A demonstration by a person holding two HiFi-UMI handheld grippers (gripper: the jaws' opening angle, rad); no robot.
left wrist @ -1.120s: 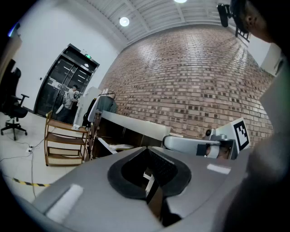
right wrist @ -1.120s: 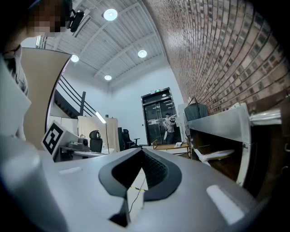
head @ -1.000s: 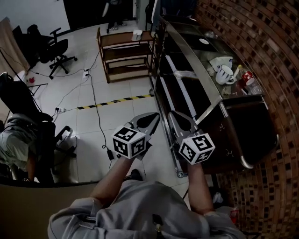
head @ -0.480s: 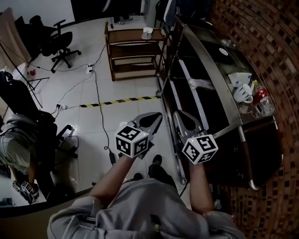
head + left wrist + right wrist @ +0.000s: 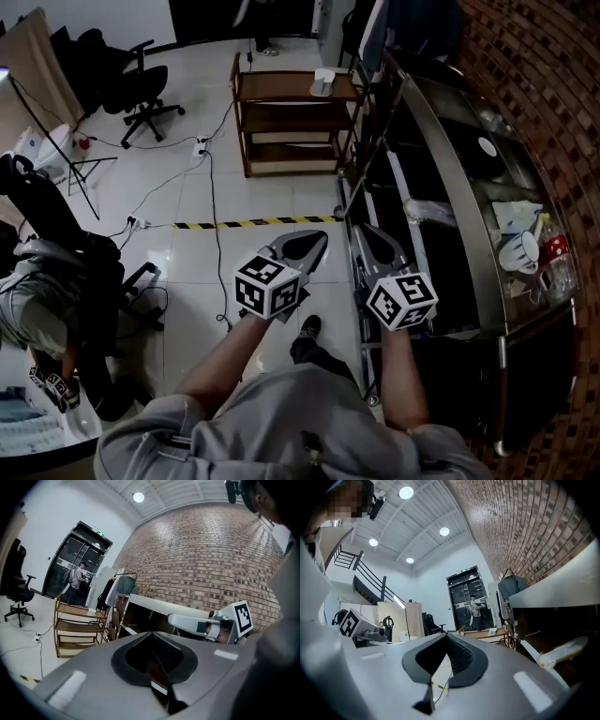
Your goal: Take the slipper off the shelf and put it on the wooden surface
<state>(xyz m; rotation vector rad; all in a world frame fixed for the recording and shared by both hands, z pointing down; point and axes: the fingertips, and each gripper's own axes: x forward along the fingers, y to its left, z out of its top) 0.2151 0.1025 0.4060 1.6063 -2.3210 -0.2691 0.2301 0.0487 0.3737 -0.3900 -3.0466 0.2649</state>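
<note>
Grippers in both hands of a person in a grey top, seen from above, pointing forward over a glossy white tiled floor [image 5: 281, 199]. Left gripper [image 5: 312, 240] with jaws shut tight, tips touching, nothing between them. Right gripper [image 5: 367, 232] just beside it, jaws likewise pressed together and empty. Each topped with a black-and-white marker cube. To the right, a long dark table [image 5: 473, 183] with a curved metal rim, set against a brown brick wall [image 5: 534, 66]. On its top, a white mug [image 5: 518, 251] and small clutter too blurred to name. Beneath the top, on the table's dark inner shelf, a pale elongated slipper-like object [image 5: 427, 211], ahead of both grippers and untouched by either. Same object also visible low at the right edge of the right gripper view; identity as the slipper not certain. Further ahead, a brown wooden three-tier shelf rack [image 5: 291, 122] standing on the floor near the table's far end, with a small white object [image 5: 323, 82] on its top tier, too small to identify. Strip of yellow-and-black tape [image 5: 248, 223] across the floor between rack and grippers. Black office chair [image 5: 141, 80] at far left, cables trailing over the tiles, and a seated person [image 5: 33, 300] at the left edge.
</note>
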